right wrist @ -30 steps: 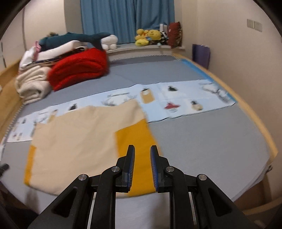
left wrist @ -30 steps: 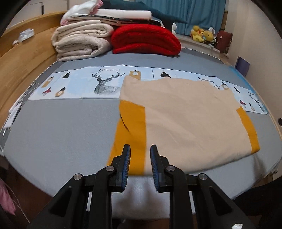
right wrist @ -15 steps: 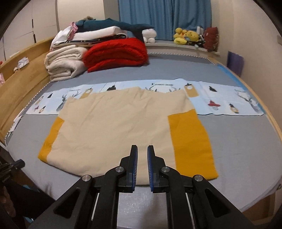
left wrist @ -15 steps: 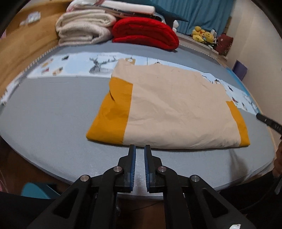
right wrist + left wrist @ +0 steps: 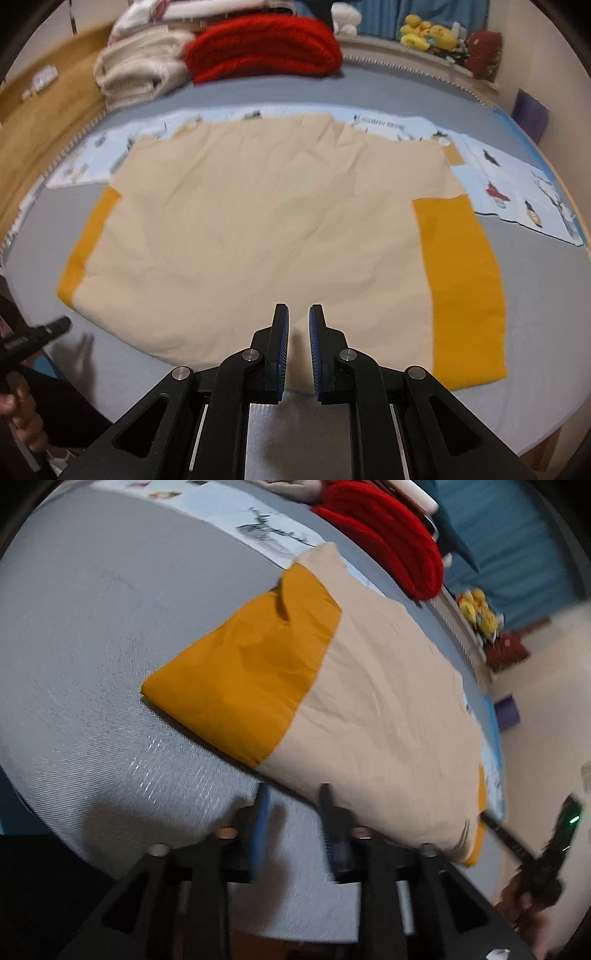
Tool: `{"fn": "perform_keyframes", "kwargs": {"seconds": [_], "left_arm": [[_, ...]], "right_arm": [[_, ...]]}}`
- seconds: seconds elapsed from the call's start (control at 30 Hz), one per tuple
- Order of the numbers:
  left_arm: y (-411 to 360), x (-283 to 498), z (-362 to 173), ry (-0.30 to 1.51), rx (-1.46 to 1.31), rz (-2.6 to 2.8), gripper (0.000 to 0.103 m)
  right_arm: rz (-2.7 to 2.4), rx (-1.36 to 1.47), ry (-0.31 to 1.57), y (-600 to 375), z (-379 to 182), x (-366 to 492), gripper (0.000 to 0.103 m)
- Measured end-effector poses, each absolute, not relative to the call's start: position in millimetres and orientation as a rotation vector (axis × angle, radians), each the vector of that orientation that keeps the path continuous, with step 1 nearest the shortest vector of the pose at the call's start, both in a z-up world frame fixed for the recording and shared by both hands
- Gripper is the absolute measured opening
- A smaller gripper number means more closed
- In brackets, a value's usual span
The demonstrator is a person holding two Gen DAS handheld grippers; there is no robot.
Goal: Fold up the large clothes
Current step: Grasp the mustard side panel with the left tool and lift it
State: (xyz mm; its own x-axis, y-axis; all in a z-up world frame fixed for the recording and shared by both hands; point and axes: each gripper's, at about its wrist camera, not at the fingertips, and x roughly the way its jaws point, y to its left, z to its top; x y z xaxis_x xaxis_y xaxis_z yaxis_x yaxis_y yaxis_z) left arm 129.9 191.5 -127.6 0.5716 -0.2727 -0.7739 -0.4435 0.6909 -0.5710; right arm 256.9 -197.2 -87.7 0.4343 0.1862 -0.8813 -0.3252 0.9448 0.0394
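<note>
A large cream garment (image 5: pixel 273 221) with mustard-yellow side panels (image 5: pixel 461 280) lies flat on the grey bed; it also shows tilted in the left wrist view (image 5: pixel 376 709). My left gripper (image 5: pixel 293 794) is open and empty, its fingers just at the garment's near hem by the yellow panel (image 5: pixel 243 668). My right gripper (image 5: pixel 298 321) is held over the middle of the near hem, jaws slightly apart with nothing between them. The right tool (image 5: pixel 546 856) appears at the left view's lower right, the left tool (image 5: pixel 26 339) at the right view's left edge.
Folded cream blankets (image 5: pixel 140 77) and a red blanket (image 5: pixel 262 48) are stacked at the head of the bed. A light-blue printed strip (image 5: pixel 517 192) lies behind the garment. Wooden bed frame (image 5: pixel 40 122) at left, plush toys (image 5: pixel 428 33) on the sill, wall at right.
The left gripper has dropped low, tilted and opened wider at the left part of the hem. The right gripper has moved closer to the garment's near hem.
</note>
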Motion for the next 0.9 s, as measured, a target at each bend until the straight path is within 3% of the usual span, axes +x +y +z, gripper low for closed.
{"fn": "perform_keyframes", "kwargs": {"seconds": [0.07,0.23,0.73,0.8,0.9], "left_arm": [[197,131,-133,0.973,-0.889,0.109,0.043],[217,131,-153,0.956,-1.043,0.139,0.050],[224,153,-167,0.771,-1.136,0.167,0.051],[221,156,-165,0.757,-1.123,0.169,0.050],[218,164,-165,0.768,-1.098,0.160,0.027]], "right_arm": [[0.295,-0.184,1.128,-189,-103,265,0.013],[0.248,-0.243,1.253,-181,-139,281,0.013],[0.302,-0.301,1.243,-179,-151,292,0.013],[0.297,-0.305,1.233,-179,-151,289,0.013],[0.286,-0.306,1.219,-178,-150,285,0.013]]}}
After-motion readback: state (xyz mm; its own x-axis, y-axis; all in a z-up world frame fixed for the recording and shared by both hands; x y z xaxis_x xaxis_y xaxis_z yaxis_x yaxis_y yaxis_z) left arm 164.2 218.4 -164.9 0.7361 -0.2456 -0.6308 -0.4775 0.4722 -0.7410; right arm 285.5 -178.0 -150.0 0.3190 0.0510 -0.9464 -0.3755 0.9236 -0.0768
